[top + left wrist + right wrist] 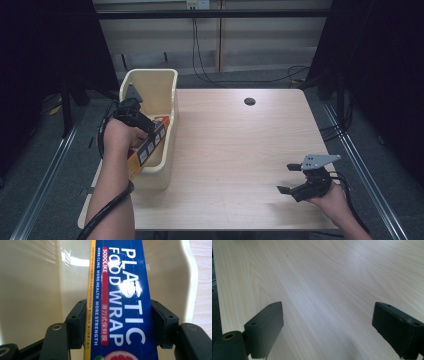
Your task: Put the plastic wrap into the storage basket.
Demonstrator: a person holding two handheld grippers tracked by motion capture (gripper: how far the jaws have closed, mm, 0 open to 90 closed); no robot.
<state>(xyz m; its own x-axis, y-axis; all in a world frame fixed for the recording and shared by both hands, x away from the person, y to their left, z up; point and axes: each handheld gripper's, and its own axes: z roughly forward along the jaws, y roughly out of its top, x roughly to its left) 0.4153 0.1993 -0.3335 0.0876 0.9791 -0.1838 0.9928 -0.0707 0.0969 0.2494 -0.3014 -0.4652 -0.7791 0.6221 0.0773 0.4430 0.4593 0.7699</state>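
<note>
Left gripper [120, 322] clamps plastic wrap box [120, 290] inside cream bin [165, 82], frame left; right gripper [292, 179], jaws apart, lower right.

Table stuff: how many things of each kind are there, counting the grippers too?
Grippers: 2, the left gripper and the right gripper
Cream bins: 1, the bin
Plastic wrap boxes: 1, the plastic wrap box
Total: 4, all on or over the table

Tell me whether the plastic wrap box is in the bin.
In: the box, clamped by the left gripper, sits between the bin walls.
</note>
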